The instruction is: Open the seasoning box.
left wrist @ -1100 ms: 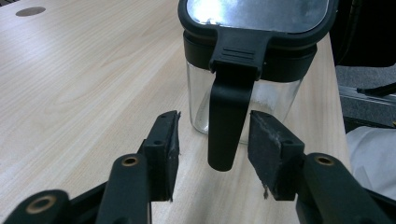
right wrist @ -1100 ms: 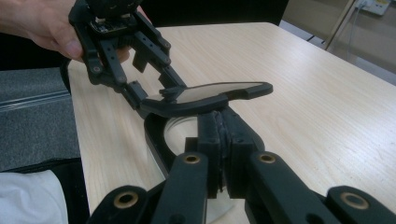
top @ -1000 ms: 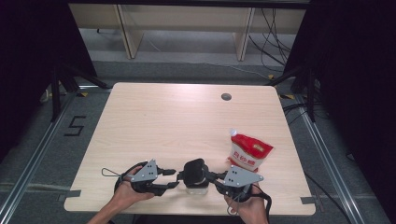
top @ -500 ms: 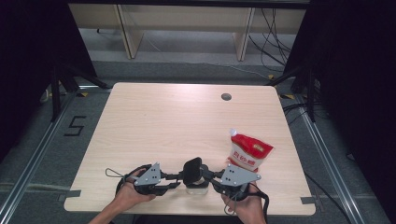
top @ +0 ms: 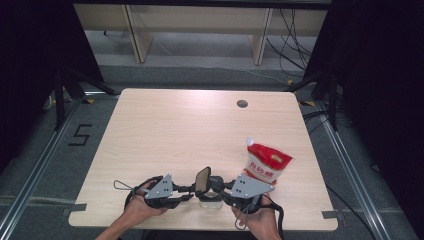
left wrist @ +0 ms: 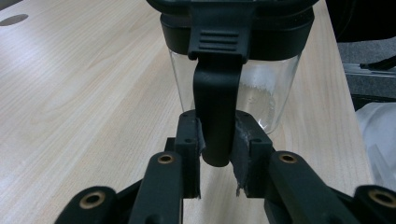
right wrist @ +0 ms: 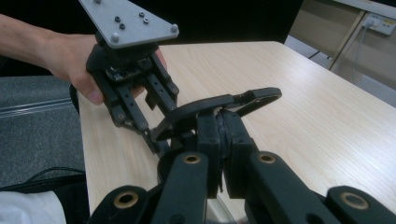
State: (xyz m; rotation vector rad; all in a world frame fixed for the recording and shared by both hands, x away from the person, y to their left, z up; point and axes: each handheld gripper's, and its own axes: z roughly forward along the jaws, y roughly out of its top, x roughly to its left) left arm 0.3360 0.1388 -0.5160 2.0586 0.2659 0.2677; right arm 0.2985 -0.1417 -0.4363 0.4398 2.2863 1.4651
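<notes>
Both grippers low, facing inward — clamping jar (top: 210, 197)

Jar (left wrist: 243, 88) top cut off; base behind tool (left wrist: 218, 156).

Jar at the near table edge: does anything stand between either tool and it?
Nothing visible does. The left tool is already shut on the black clasp hanging down the front of the clear jar, and the right tool is shut on the jar's opened black lid.

Clear, perhaps plastic jar (left wrist: 261, 93) (matt black lid (right wrist: 219, 105)), pale wood-grain table (top: 175, 130).
</notes>
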